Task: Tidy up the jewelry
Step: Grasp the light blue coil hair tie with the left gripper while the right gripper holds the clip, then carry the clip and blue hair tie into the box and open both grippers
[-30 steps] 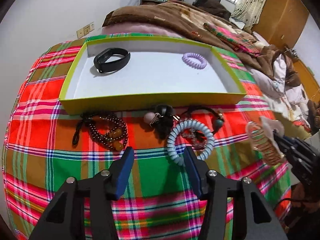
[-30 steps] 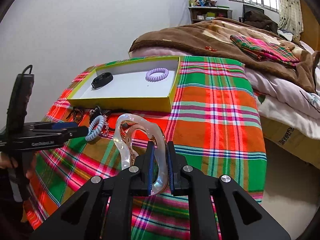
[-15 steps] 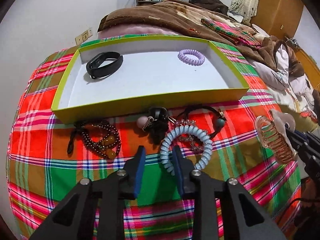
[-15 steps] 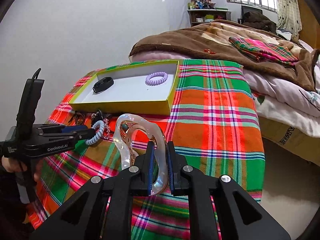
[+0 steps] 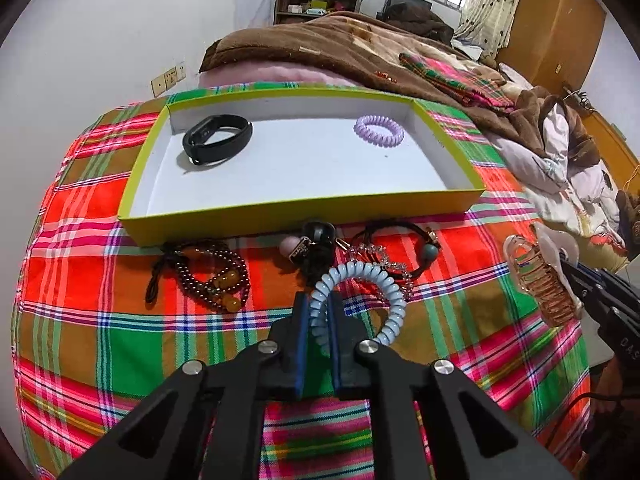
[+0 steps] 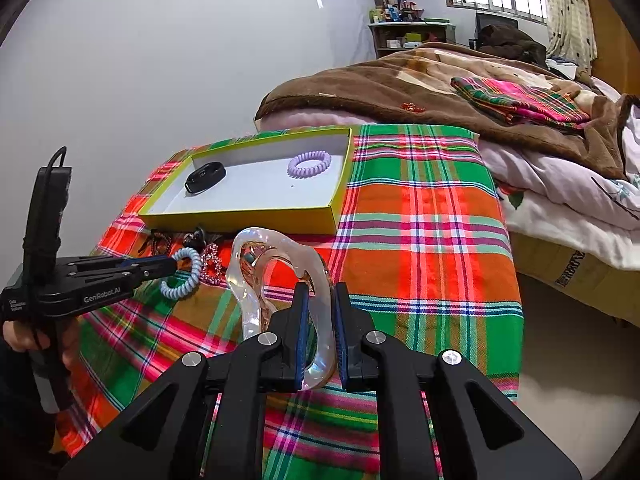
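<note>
My left gripper point(image 5: 319, 300) is shut on the near left edge of a pale blue coil hair tie point(image 5: 394, 292), which lies on the plaid cloth in front of a yellow-green tray point(image 5: 280, 216). In the tray sit a black wristband point(image 5: 218, 138) and a purple coil tie point(image 5: 379, 131). My right gripper point(image 6: 319, 292) is shut on a clear hair claw clip point(image 6: 280, 248), held above the cloth to the right of the left gripper point(image 6: 172, 268). Between tray and gripper lie a dark beaded bracelet point(image 5: 212, 280), a black hair tie with charms point(image 5: 316, 236) and a cord bracelet point(image 5: 430, 250).
A brown blanket point(image 6: 400, 84) and a folded plaid cloth point(image 6: 520, 100) lie behind the tray. A white wall point(image 5: 100, 40) stands at the left. The cloth's right edge drops to the floor point(image 6: 568, 360). A hand point(image 6: 16, 336) holds the left gripper's handle.
The left gripper's jaws came together on the blue coil hair tie, which was outside them before. The right gripper has kept its hold on the claw clip and stayed put.
</note>
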### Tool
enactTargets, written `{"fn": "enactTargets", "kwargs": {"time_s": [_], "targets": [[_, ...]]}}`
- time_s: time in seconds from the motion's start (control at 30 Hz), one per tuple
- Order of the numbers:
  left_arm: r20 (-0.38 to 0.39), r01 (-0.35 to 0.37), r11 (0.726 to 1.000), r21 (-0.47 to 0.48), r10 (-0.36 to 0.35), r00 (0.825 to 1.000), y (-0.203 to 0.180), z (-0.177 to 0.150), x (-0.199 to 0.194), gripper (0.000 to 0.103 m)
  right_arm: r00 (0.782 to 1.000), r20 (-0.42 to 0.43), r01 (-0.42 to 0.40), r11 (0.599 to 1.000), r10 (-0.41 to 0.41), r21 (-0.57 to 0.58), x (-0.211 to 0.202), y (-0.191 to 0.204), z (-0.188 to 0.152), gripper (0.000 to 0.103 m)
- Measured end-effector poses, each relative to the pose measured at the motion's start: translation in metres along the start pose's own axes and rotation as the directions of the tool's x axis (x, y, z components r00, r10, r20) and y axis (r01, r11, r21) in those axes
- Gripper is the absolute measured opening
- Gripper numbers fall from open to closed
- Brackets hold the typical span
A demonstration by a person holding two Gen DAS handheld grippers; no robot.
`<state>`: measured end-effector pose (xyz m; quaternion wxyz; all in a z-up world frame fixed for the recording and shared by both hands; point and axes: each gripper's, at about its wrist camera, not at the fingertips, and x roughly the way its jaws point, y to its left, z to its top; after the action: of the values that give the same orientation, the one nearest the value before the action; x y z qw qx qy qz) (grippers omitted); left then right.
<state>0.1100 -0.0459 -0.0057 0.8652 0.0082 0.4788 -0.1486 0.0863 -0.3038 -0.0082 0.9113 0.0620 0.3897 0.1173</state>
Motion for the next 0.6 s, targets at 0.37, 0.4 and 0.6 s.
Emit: {"fn": "enactTargets", "kwargs": {"time_s": [0.37,0.4,0.6], "targets": [[0.056,0.024,1.0,-0.017,-0.023,0.998,0.01,0.005,-0.026,0.01,1.0,0.027,0.004,1.0,-0.004,0.0,-0.008,0.006,0.008,0.012],[0.061,0.021,1.0,-0.018,-0.02,0.998,0.01,0.006,-0.027,0.01,1.0,0.029,0.005,1.0,-0.005,-0.001,-0.008,0.007,0.009,0.012],[0.09,0.009,1.0,-0.028,-0.006,0.996,0.021,0.019,-0.038,0.01,0.999,0.046,0.019,1.0,-0.019,0.0,-0.008,0.013,0.025,0.012]]}}
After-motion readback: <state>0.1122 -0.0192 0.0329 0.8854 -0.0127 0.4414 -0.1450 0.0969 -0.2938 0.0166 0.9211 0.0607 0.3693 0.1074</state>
